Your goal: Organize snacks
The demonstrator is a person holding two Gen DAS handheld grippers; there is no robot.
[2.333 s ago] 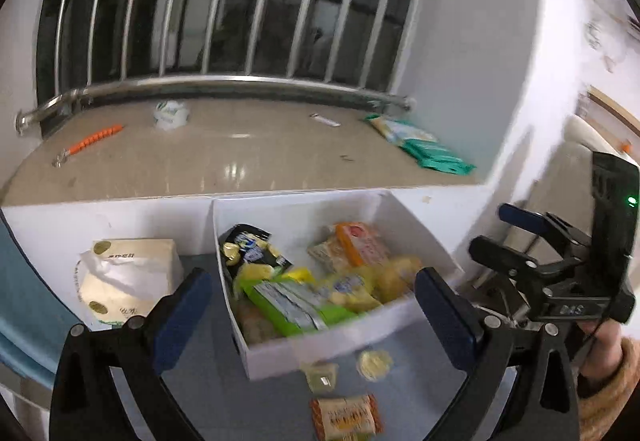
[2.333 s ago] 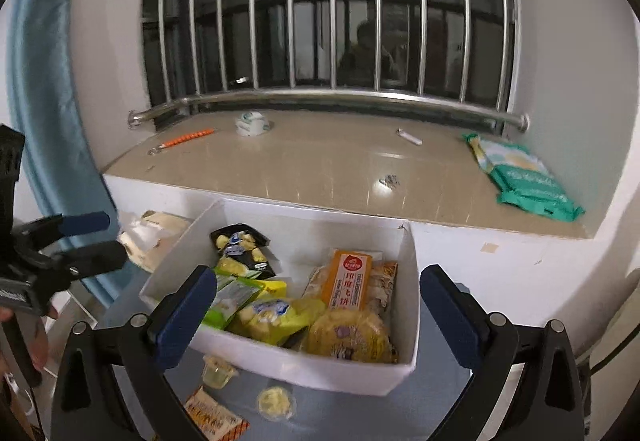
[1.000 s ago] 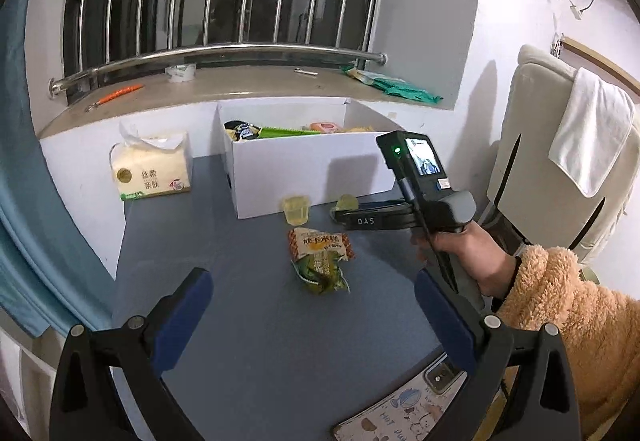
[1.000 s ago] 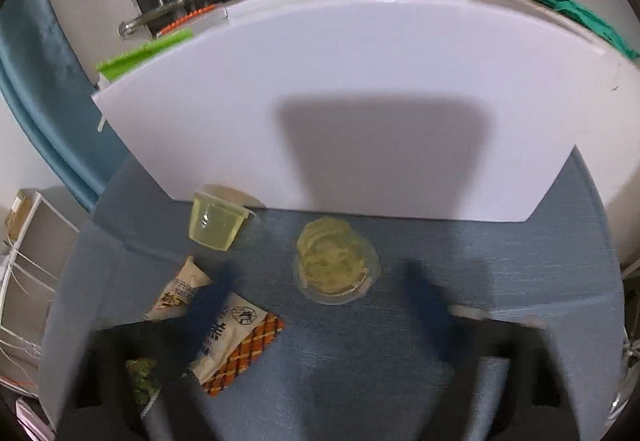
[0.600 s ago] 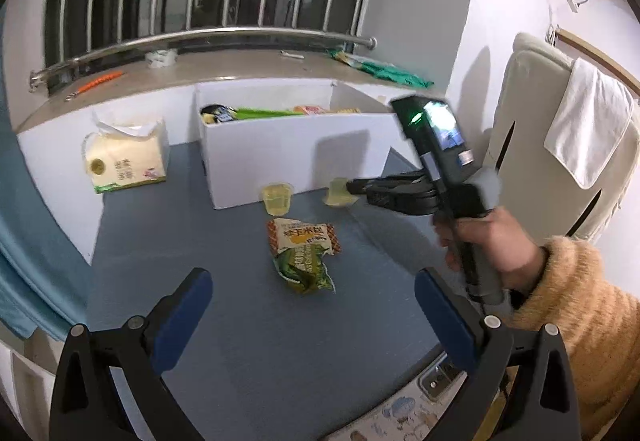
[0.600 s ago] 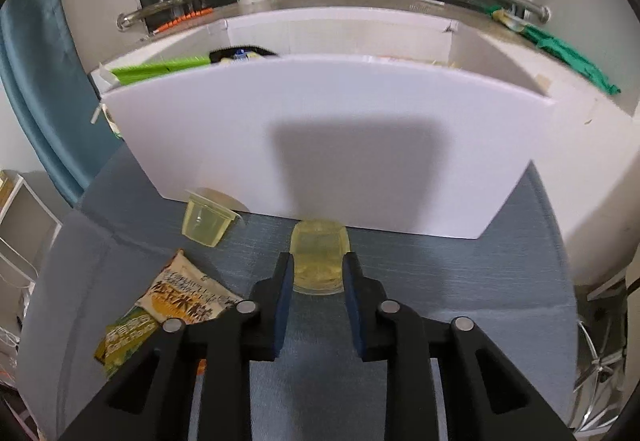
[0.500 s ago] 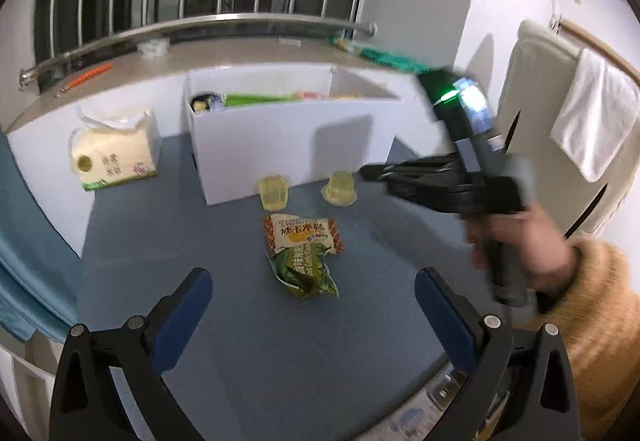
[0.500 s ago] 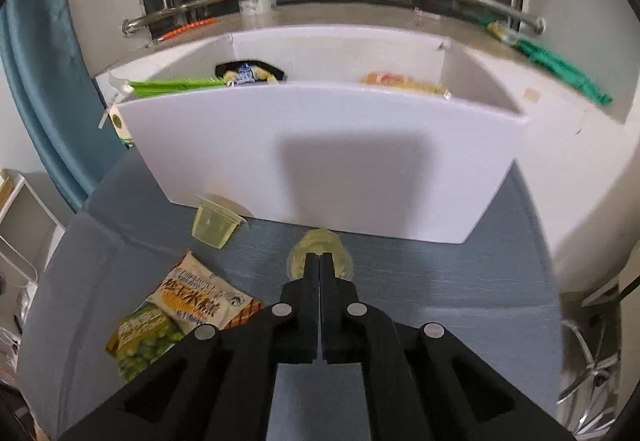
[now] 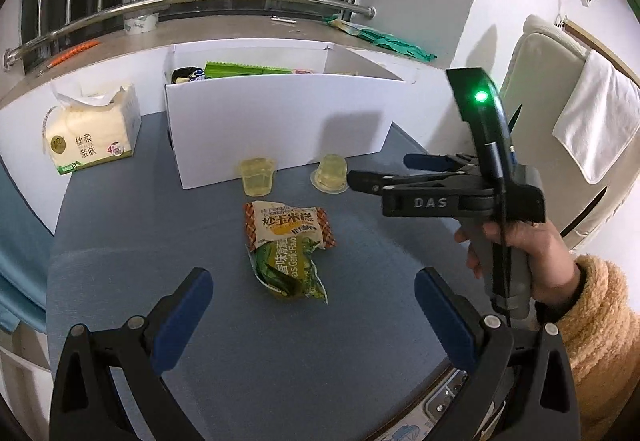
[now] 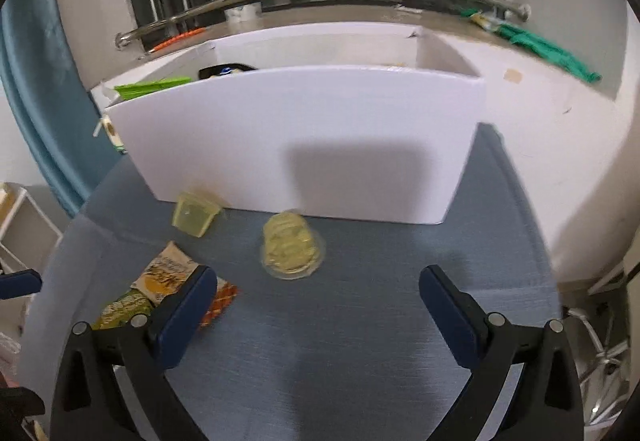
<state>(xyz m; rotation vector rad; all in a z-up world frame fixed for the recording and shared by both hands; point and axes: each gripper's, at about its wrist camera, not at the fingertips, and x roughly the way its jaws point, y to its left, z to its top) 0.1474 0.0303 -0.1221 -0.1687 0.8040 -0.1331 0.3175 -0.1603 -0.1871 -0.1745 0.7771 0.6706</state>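
A white box (image 9: 280,121) (image 10: 304,145) with snacks inside stands at the back of the blue table. In front of it sit an upright yellow jelly cup (image 9: 258,177) (image 10: 194,217) and an overturned jelly cup (image 9: 332,174) (image 10: 290,245). An orange-and-white cake packet (image 9: 286,223) (image 10: 168,273) lies partly over a green pea packet (image 9: 290,273) (image 10: 120,307). My left gripper (image 9: 312,305) is open and empty, held above the table short of the packets. My right gripper (image 10: 318,305) (image 9: 380,177) is open and empty, just behind the overturned cup.
A tissue pack (image 9: 92,137) stands left of the box. A marble sill with a steel rail (image 9: 200,1) runs behind, holding green packets (image 9: 384,41). A chair with a white towel (image 9: 596,121) is at the right. A blue curtain (image 10: 44,101) hangs at the left.
My right gripper closed around the overturned jelly cup, shut empty behind it, and is now open again and drawn back; the cup rests on the table. My left gripper has drifted little.
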